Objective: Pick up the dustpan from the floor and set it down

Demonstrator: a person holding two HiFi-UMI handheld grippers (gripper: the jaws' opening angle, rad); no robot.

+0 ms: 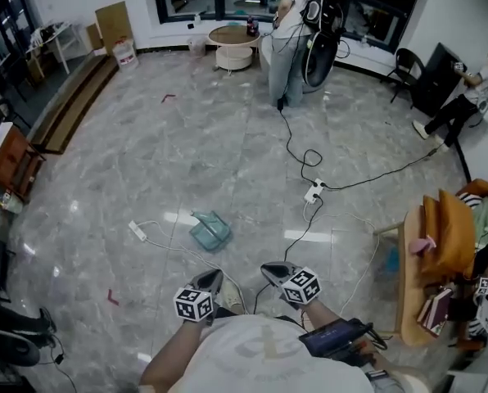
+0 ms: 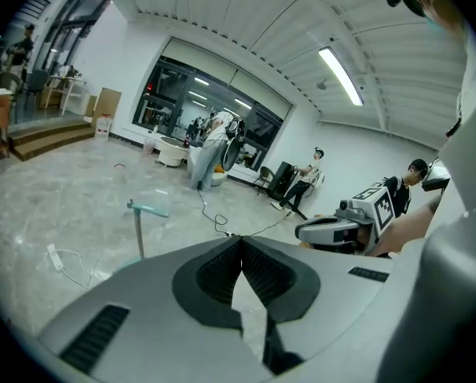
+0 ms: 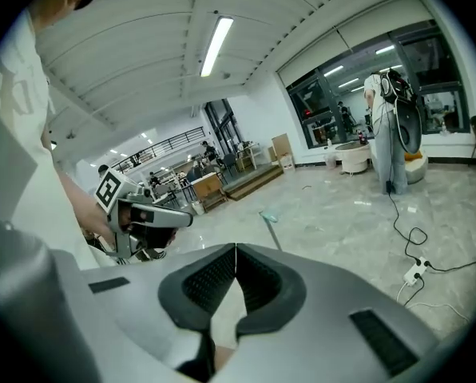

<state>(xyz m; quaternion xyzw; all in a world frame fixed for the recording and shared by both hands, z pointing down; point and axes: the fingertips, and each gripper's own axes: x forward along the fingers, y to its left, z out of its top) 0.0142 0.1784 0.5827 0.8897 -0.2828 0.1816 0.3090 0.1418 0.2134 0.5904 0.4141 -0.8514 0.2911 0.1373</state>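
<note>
A teal dustpan (image 1: 210,230) rests on the grey marble floor, a short way ahead of both grippers. Its long handle stands upright in the left gripper view (image 2: 139,228) and in the right gripper view (image 3: 271,228). My left gripper (image 1: 214,277) and right gripper (image 1: 269,269) hover side by side near my body, apart from the dustpan and pointing toward it. In each gripper view the jaws meet with nothing between them, the left gripper (image 2: 240,238) and the right gripper (image 3: 236,248) alike. Each gripper also shows in the other's view.
A white power strip (image 1: 137,230) with its cable lies left of the dustpan; another power strip (image 1: 314,191) with black cables lies ahead right. A wooden table (image 1: 409,295) with clutter stands at right. A person (image 1: 286,35) stands far ahead, another sits far right (image 1: 459,103).
</note>
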